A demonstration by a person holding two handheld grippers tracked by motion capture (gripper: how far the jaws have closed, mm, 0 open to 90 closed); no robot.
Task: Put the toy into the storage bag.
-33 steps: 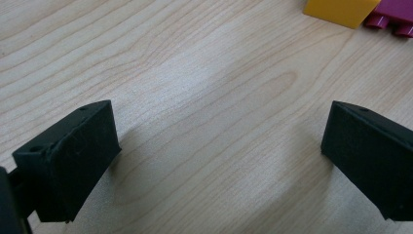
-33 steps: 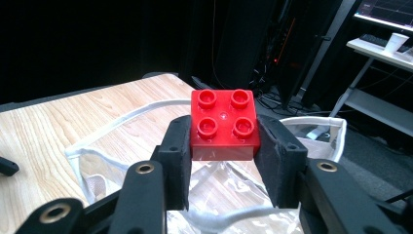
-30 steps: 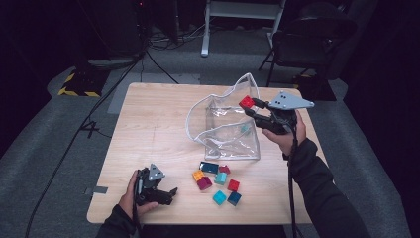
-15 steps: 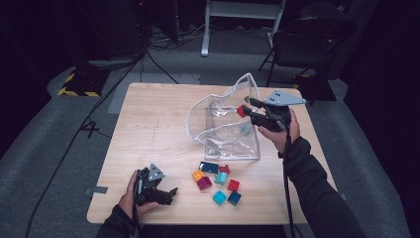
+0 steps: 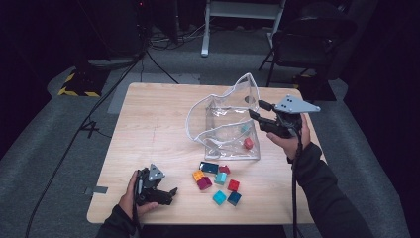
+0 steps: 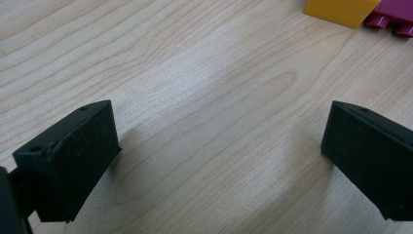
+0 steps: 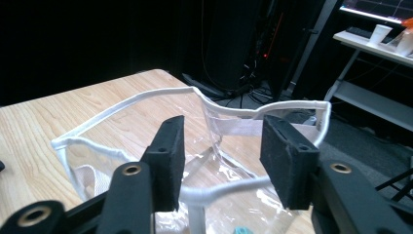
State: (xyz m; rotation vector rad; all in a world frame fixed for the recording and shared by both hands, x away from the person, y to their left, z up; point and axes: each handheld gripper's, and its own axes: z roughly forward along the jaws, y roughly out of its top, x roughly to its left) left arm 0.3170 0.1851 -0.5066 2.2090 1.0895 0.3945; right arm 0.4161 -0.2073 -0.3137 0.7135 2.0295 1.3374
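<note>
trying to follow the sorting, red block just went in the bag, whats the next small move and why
Probably draw the right gripper back from the clear bag toward the loose blocks on the table. Its jaws have just been opening with nothing between them, and the red block lies inside the bag beside a teal block. The left gripper rests open on the table.
</note>
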